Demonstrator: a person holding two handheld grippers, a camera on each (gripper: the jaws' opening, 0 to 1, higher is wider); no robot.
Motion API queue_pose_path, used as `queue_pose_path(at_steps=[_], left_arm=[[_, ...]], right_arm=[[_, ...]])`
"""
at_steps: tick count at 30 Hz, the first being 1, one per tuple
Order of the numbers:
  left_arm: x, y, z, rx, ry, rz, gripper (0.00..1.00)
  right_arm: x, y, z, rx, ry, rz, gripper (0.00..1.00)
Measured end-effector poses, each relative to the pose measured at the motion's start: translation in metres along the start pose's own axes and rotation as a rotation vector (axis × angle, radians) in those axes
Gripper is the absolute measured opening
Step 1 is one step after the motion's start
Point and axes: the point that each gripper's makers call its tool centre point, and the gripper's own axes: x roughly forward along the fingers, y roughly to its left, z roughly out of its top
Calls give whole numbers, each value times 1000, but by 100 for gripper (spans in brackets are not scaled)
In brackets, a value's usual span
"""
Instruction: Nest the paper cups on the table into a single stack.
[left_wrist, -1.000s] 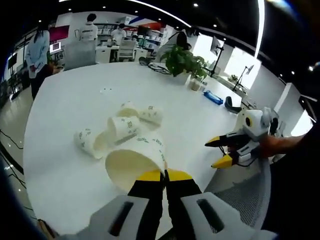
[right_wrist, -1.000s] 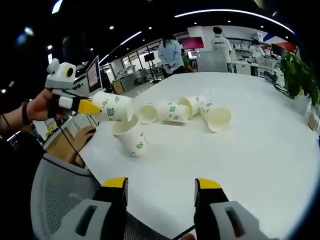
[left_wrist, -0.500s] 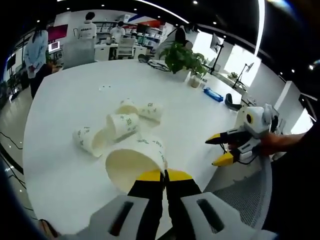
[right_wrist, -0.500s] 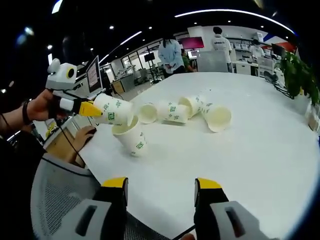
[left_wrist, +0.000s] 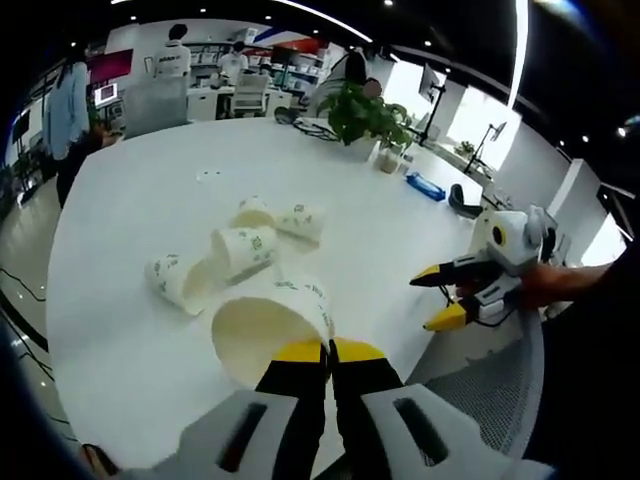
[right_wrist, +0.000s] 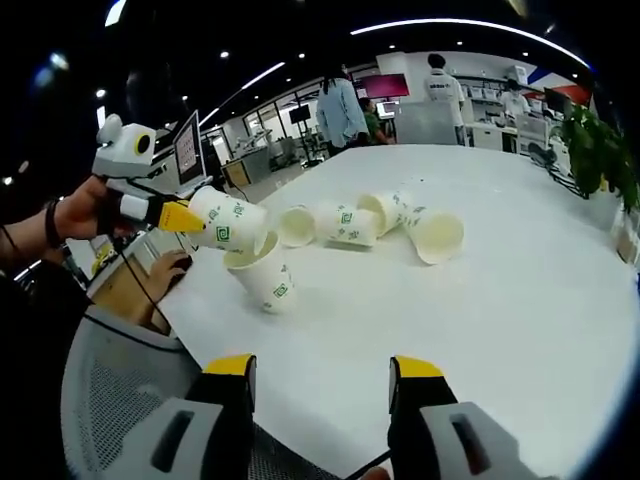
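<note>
Paper cups, white with small green printed marks, lie scattered on the large white oval table (right_wrist: 520, 300), which spreads from about 8 o'clock to 3 o'clock in the right gripper view. Beyond the table's far edge, at 12 o'clock, people stand among desks in an open office, and a green potted plant (left_wrist: 368, 120) sits on the tabletop at about 1 o'clock in the left gripper view. A grey mesh chair back (right_wrist: 115, 400) shows at 8 o'clock in the right gripper view. The left gripper (left_wrist: 328, 352), with yellow-tipped black jaws closed tight, pinches the rim of one white paper cup (left_wrist: 270, 325) held on its side above the table, its open mouth turned toward the camera. In the right gripper view that held cup hangs at 10 o'clock, just above an upright cup (right_wrist: 262, 275) near the table's edge. Four more toppled cups (right_wrist: 375, 222) lie in a loose row near 12 o'clock. The right gripper (right_wrist: 320, 368) hovers over the near edge, its jaws spread apart and holding nothing.
</note>
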Motion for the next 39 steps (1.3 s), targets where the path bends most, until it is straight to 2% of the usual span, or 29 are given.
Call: queue_pose_path(at_steps=[11,23,29,31,35,39], left_arm=[[2,1,-2,-1,8,6,0],[18,3,-2,11,35,14,0],[19,3,-2,72,69,33,0],[18,-4,-4,106,86,42,0],[17,4,-7,111,98,40,0],[17,2,-5,114,105,47,0]], right_arm=[[2,2,-1,-9,5,4,52],[1,0,0,-8,0,-1,52],[1,-1,1,-3,-5,-4,52],[1,-1,1,-2,-6,-5,52],[2,0,0,-7,-3,-2,52],[2,2,-1,-11,-1,-1,52]])
